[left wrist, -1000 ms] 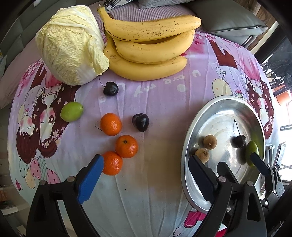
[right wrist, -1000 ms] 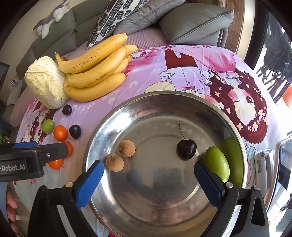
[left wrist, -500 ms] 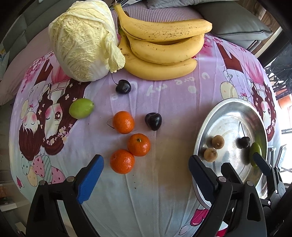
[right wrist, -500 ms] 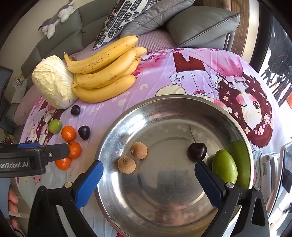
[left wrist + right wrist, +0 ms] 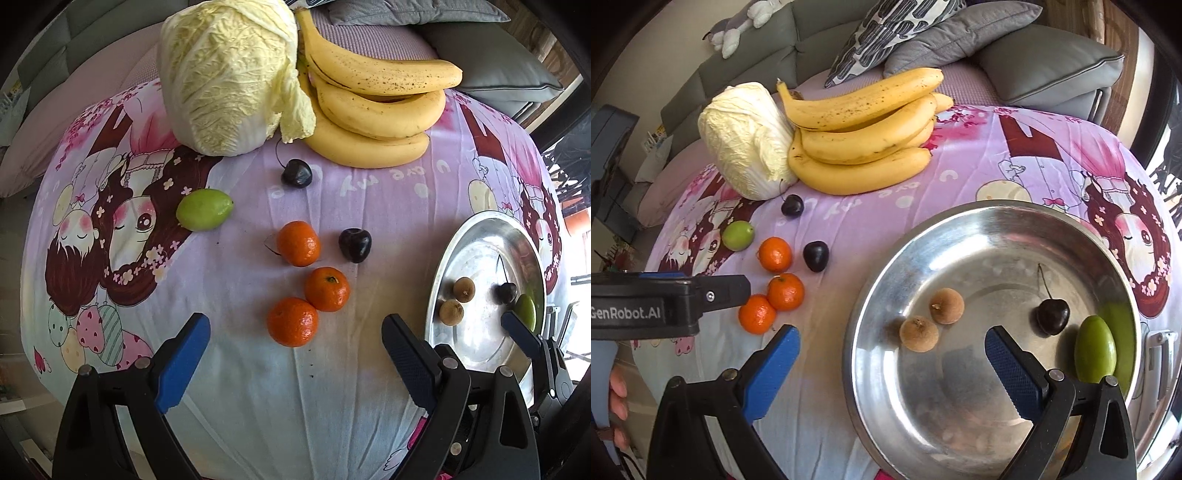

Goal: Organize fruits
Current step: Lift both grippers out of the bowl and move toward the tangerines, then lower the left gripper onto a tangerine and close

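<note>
My left gripper (image 5: pixel 295 320) hangs open above the cloth, pointing steeply down, with the nearest of three tangerines (image 5: pixel 292 322) just ahead between its fingers, untouched. Two dark cherries (image 5: pixel 355 240) and a green fruit (image 5: pixel 204 208) lie farther out on the cloth. My right gripper (image 5: pixel 891 332) is open and empty over the near left rim of the steel bowl (image 5: pixel 871 295). The bowl holds two brown longans (image 5: pixel 919 333), a stemmed cherry (image 5: pixel 1052 316) and a green fruit (image 5: pixel 1095 349). The left gripper's body (image 5: pixel 665 299) shows at the left of the right wrist view.
A bunch of bananas (image 5: pixel 376 110) and a napa cabbage (image 5: pixel 229 74) lie at the table's far side. Behind them stands a grey sofa with cushions (image 5: pixel 1045 74). The pink cartoon tablecloth (image 5: pixel 110 258) drops away at the table's edges. A hand (image 5: pixel 617 398) shows at lower left.
Both grippers have slid left across the table. The bowl has drifted right in both views, and the tangerines now sit in front of the left gripper. Both jaws kept their width.
</note>
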A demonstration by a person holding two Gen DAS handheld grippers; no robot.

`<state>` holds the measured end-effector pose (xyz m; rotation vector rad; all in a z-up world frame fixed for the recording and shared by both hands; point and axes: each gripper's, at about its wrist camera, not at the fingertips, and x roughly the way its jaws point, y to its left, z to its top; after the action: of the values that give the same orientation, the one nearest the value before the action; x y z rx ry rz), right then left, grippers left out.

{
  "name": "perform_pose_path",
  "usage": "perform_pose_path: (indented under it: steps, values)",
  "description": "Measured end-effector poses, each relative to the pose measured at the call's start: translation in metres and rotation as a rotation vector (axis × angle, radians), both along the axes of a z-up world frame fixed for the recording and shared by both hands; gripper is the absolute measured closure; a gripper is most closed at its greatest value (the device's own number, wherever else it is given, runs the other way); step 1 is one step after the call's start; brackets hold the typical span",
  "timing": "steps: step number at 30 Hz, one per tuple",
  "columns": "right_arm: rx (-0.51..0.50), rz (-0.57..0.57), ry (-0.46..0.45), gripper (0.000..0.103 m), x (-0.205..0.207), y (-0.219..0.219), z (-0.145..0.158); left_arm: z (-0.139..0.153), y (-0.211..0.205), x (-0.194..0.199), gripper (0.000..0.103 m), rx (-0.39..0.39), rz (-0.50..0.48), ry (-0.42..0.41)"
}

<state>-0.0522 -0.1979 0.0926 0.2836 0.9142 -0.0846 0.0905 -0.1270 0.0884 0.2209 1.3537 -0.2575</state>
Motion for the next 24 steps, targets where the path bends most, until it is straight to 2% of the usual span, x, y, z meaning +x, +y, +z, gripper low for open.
perform_pose_path:
  steps: [5,9,12,16,20,22,24]
  values:
    - [-0.012,0.035,0.004,0.001,0.007,0.011,-0.002,-0.001,0.023,0.004,0.009,-0.005,0.034,0.003]
    - [0.036,0.049,-0.01,0.001,0.013,0.013,-0.002,-0.003,0.041,0.009,0.009,-0.021,0.057,0.002]
    - [0.037,0.069,-0.029,0.001,0.016,0.02,0.001,-0.005,0.053,0.014,0.009,-0.031,0.072,0.003]
    - [0.034,0.123,-0.038,0.001,0.021,0.037,0.001,-0.011,0.065,0.018,0.009,-0.035,0.077,-0.003]
    - [0.023,0.148,-0.022,0.002,0.027,0.05,-0.004,-0.02,0.071,0.02,0.009,-0.074,0.067,0.021]
    - [0.012,0.155,-0.02,0.003,0.03,0.055,-0.006,-0.025,0.074,0.021,0.009,-0.091,0.071,0.044]
    - [0.008,0.165,-0.021,0.014,0.032,0.059,-0.008,-0.029,0.076,0.022,0.009,-0.1,0.065,0.061]
